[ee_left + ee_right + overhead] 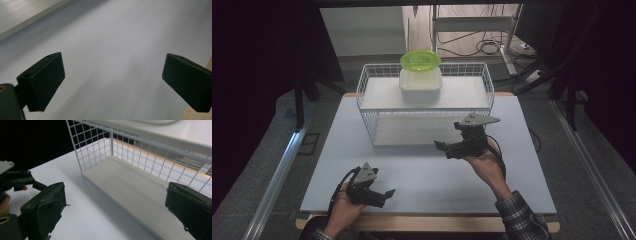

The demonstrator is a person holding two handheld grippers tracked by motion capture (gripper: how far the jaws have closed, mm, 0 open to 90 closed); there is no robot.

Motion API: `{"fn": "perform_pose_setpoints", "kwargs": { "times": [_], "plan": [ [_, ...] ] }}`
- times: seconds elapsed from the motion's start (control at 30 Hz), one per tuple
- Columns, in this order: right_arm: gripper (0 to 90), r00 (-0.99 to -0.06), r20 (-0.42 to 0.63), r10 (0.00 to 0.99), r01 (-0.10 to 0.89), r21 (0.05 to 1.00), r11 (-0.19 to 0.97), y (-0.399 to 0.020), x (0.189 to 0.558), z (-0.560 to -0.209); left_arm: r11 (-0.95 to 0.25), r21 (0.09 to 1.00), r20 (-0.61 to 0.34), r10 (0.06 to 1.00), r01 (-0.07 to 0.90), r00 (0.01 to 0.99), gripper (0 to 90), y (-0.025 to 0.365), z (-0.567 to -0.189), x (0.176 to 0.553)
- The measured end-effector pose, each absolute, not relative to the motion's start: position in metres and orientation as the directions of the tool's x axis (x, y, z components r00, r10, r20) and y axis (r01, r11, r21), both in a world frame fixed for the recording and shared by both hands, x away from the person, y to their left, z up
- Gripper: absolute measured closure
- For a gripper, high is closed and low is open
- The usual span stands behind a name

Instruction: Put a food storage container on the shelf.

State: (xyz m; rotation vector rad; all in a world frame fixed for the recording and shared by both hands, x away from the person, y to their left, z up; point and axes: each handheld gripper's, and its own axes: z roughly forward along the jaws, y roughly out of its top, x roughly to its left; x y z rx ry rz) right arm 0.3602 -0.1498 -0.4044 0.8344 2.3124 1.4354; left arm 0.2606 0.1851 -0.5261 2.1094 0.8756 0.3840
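Your right gripper [451,148] hangs with jaws apart just before the wire rack [371,82]; your left gripper [382,196], also spread and empty, sits near the desk's [432,185] front-left corner. The white container [420,85] with its green lid [420,59] stands mid-back on the rack's top shelf. It looks light, stiff, slick plastic: grip the walls below the lid, not the lid.

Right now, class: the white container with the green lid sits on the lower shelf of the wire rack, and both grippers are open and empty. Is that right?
Not quite. The white container with the green lid sits on the upper shelf of the wire rack, as the high view shows; the lower shelf is bare. The left gripper and right gripper are indeed open and empty.
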Motion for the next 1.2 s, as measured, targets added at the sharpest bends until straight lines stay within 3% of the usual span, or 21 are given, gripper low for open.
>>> {"fn": "perform_pose_setpoints", "kwargs": {
  "times": [1.2],
  "plan": [
    [0.2, -0.716, -0.025, 0.697, 0.382, 0.823, 0.421, -0.197, 0.324, -0.469, -0.430, 0.779, -0.031, 0.701, 0.457, 0.713, 4.1, 0.185, -0.526, 0.261]
  ]
}}
